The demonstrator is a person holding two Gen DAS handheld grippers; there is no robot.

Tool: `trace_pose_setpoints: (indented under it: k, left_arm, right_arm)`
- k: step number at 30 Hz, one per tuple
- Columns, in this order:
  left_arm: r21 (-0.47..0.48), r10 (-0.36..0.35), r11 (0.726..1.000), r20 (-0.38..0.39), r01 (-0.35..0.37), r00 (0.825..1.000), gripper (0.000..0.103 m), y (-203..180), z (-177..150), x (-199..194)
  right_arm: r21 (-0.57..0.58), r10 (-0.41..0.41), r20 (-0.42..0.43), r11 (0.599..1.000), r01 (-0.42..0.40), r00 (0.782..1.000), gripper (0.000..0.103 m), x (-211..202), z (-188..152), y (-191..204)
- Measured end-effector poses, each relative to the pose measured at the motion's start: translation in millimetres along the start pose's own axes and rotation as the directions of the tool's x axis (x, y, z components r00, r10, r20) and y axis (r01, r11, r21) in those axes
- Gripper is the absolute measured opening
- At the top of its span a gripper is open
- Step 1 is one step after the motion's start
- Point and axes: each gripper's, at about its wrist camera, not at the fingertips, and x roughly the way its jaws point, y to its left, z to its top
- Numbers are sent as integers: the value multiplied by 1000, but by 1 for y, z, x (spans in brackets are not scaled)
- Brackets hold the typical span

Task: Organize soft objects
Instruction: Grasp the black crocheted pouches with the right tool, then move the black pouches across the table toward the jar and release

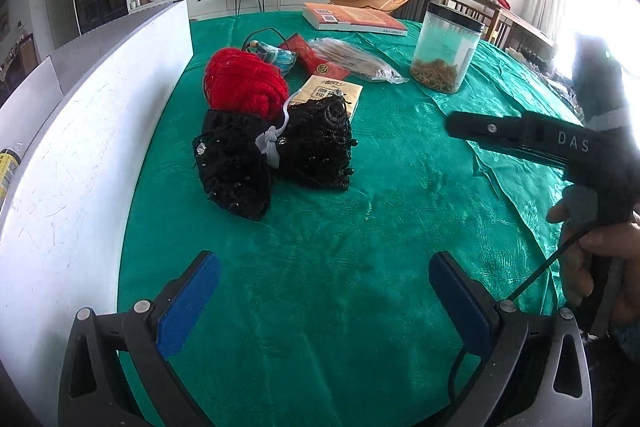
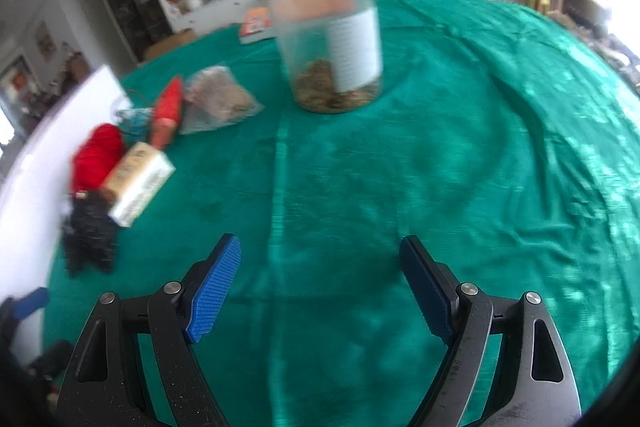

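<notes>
Two black beaded lace pouches (image 1: 276,151) slump just in front of a red yarn ball (image 1: 244,85) on the green-clothed table (image 1: 360,247). Both look light, limp and snag-prone, best pinched at the gathered necks. The left gripper (image 1: 324,303) and right gripper (image 2: 320,291) hover empty, fingers spread.

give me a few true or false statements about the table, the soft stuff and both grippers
1. The left gripper is open and holds nothing. True.
2. The red yarn ball lies in front of the black beaded fabric, nearer the left gripper. False: the yarn is behind the black fabric, farther away.
3. The clear jar has a black lid and stands upright. True.
4. The jar is filled to the top. False: only a low layer of brownish contents sits at the bottom.
5. The right gripper has its fingers closed on the jar. False: they are open over bare green tablecloth, apart from the jar.
</notes>
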Motion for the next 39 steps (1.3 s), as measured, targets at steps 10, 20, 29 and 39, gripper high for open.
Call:
trace_pose_setpoints:
  k: [10, 20, 29, 39]
  left_arm:
    - [-13, 2, 1000, -20, -2, 1000, 103, 3, -11, -6]
    - [27, -58, 998, -22, 58, 998, 103, -24, 3, 13]
    - [123, -39, 992, 55, 32, 998, 103, -60, 48, 29]
    - [75, 5, 997, -32, -3, 999, 103, -49, 58, 87]
  right_arm:
    - [-125, 248, -297, 947, -295, 922, 24, 96, 13, 101]
    - [163, 64, -77, 985, -50, 995, 25, -16, 3, -57]
    - [560, -225, 197, 825, 79, 954, 72, -59, 54, -185]
    - [395, -385, 164, 869, 297, 908, 72, -89, 6, -146]
